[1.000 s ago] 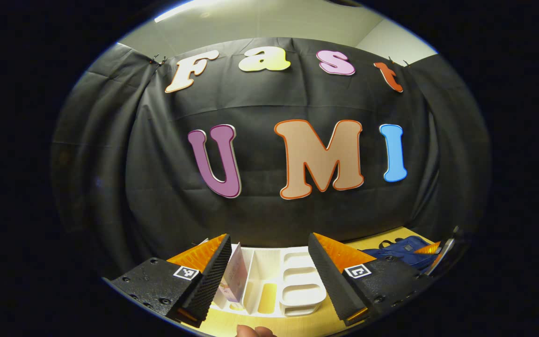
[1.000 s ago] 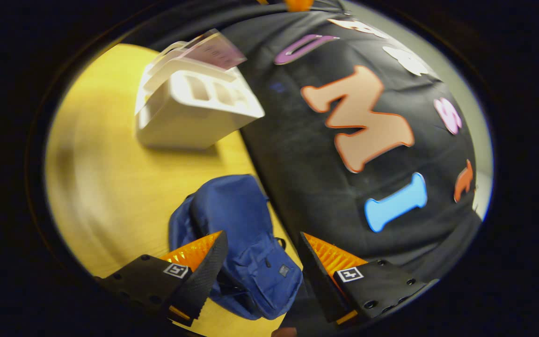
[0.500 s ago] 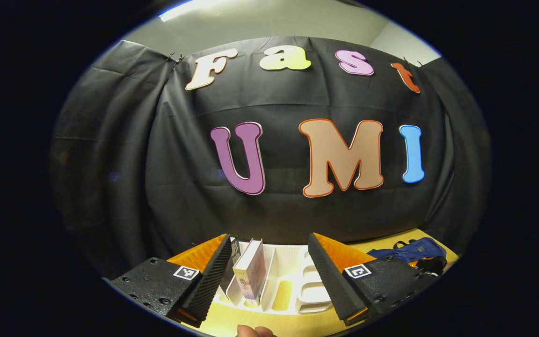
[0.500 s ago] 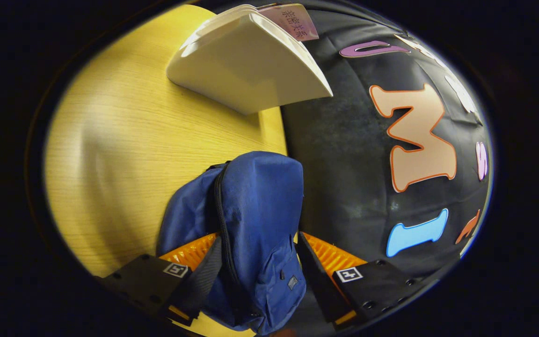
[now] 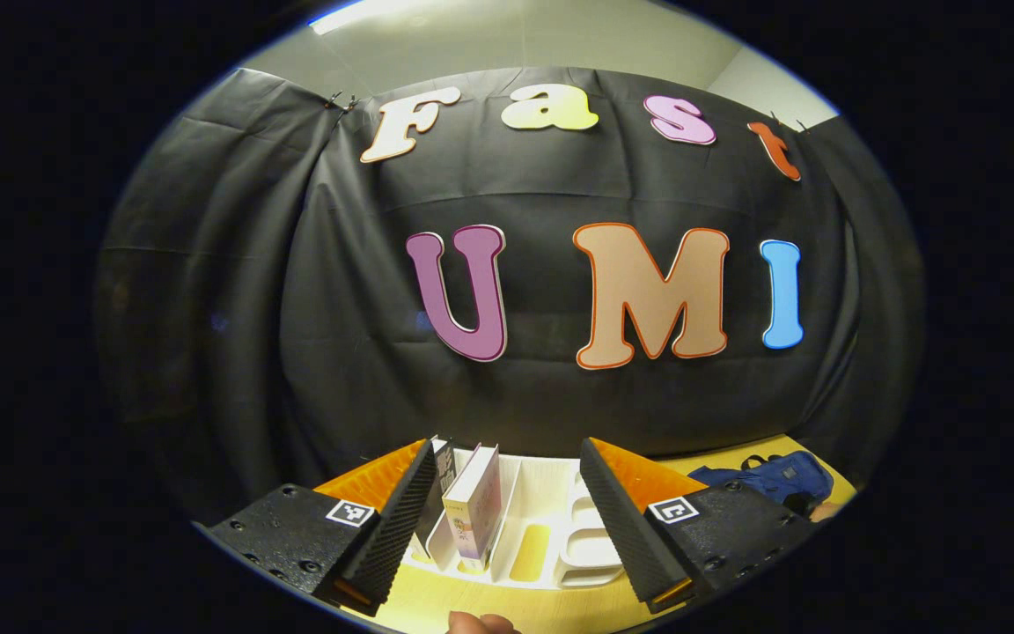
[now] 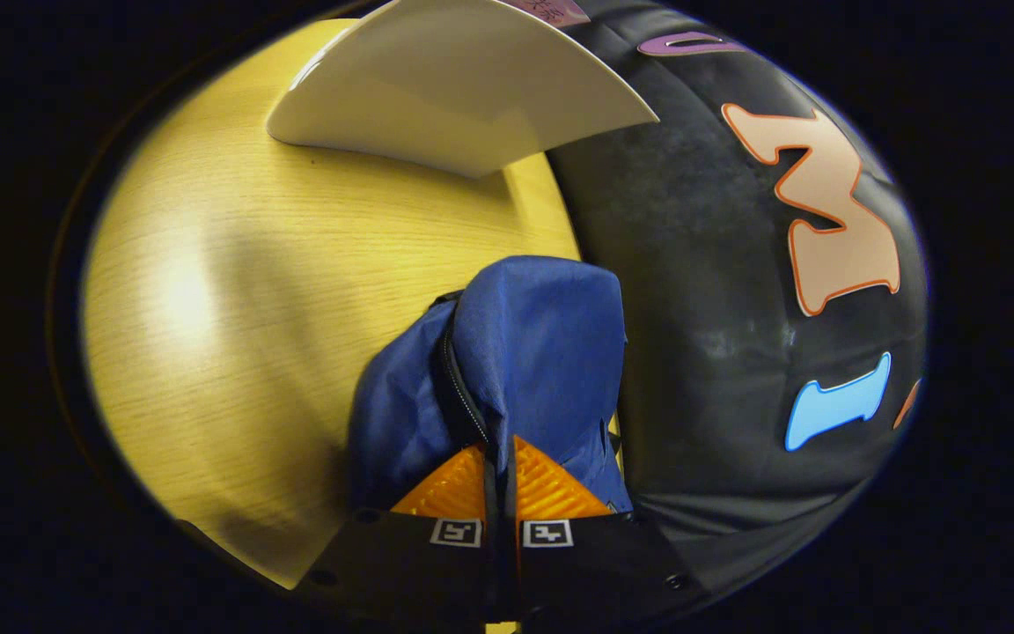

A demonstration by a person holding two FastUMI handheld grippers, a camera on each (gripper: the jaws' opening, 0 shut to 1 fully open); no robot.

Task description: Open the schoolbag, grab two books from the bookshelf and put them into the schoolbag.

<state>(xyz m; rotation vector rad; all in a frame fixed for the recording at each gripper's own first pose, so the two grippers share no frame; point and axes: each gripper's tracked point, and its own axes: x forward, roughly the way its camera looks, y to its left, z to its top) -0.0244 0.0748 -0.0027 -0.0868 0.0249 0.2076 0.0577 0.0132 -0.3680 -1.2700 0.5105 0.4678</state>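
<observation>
The blue fabric schoolbag (image 6: 533, 352) lies slumped on the yellow wooden counter (image 6: 234, 291) by the booth wall, its zipper line running into the right gripper (image 6: 500, 480), whose fingers are pressed together there. The left gripper (image 5: 507, 502) hangs wide apart and empty before the white plastic bookshelf (image 5: 551, 528), where a pale upright book (image 5: 473, 506) stands.

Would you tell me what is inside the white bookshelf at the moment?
The white bookshelf holds two upright books in its left slots; the other compartments look empty. Their bottoms are hidden.
</observation>
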